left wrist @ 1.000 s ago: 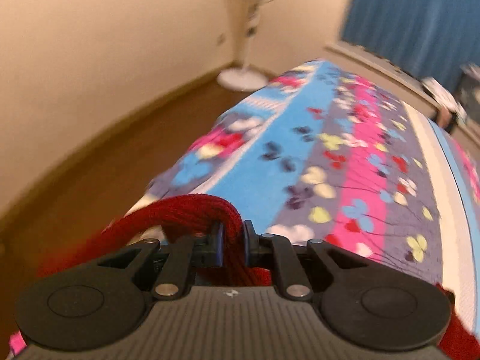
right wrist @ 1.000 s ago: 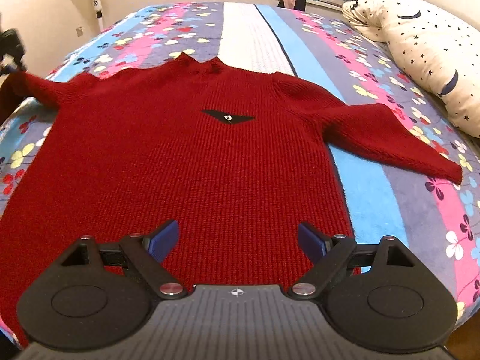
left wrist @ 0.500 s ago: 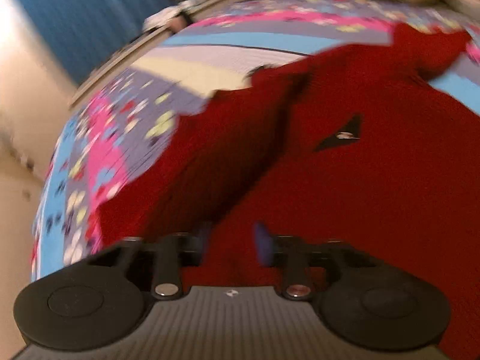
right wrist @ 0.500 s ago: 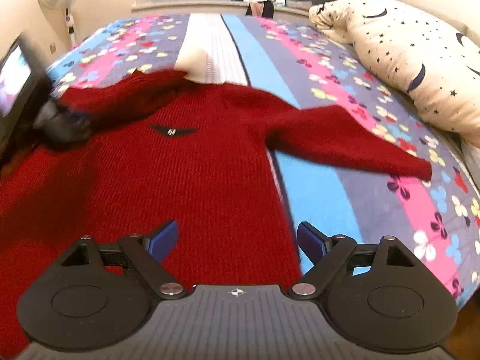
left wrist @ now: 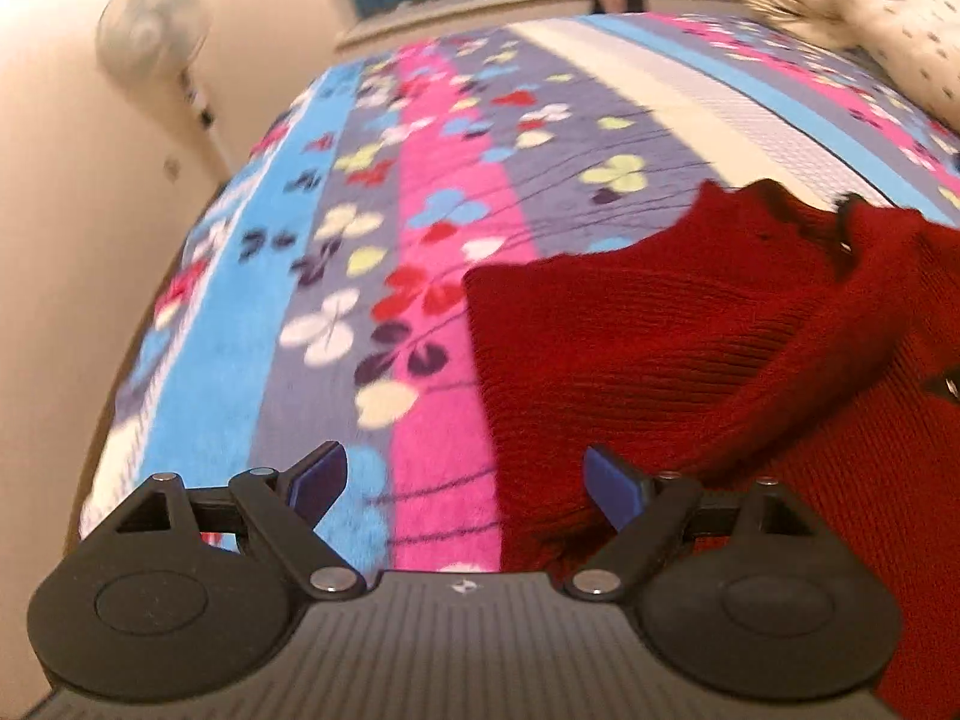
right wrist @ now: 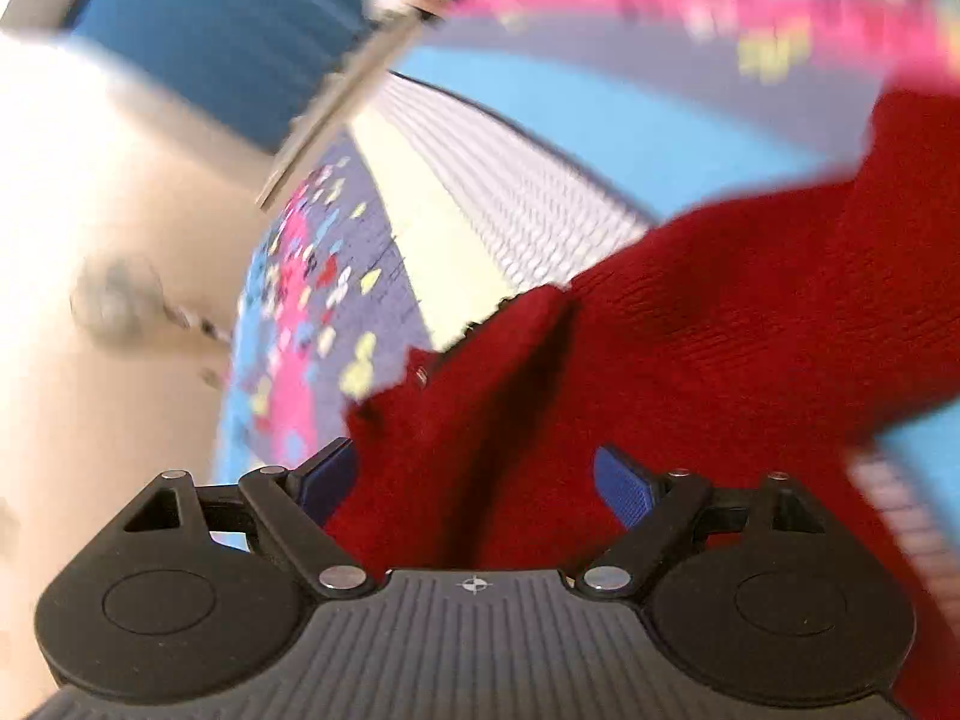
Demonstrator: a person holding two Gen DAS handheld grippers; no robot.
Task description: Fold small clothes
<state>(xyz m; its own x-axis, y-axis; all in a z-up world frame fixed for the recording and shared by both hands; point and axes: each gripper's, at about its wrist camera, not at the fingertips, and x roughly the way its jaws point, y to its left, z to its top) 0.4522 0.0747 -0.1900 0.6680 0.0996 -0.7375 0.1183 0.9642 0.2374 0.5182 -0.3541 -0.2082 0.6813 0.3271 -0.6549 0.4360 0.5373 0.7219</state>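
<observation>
A dark red knitted sweater (left wrist: 690,324) lies on the flowered bedspread (left wrist: 420,228), its left sleeve folded in across the chest. My left gripper (left wrist: 465,480) hovers over the sweater's left edge with its jaws opening and nothing pressed between the blue pads (left wrist: 612,483). In the blurred, rolled right wrist view the sweater (right wrist: 690,348) fills the lower right, and my right gripper (right wrist: 474,480) stands open just above the knit, gripping nothing.
A standing fan (left wrist: 153,24) is by the wall at the bed's far left corner. A star-print pillow (left wrist: 870,18) lies at the far right. Blue curtains (right wrist: 210,30) hang behind the bed. The bed edge drops off to the left.
My left gripper let go of the red sleeve, which now lies folded over the sweater's chest, and its jaws spread wide. My right gripper swung right and rolled, staying open.
</observation>
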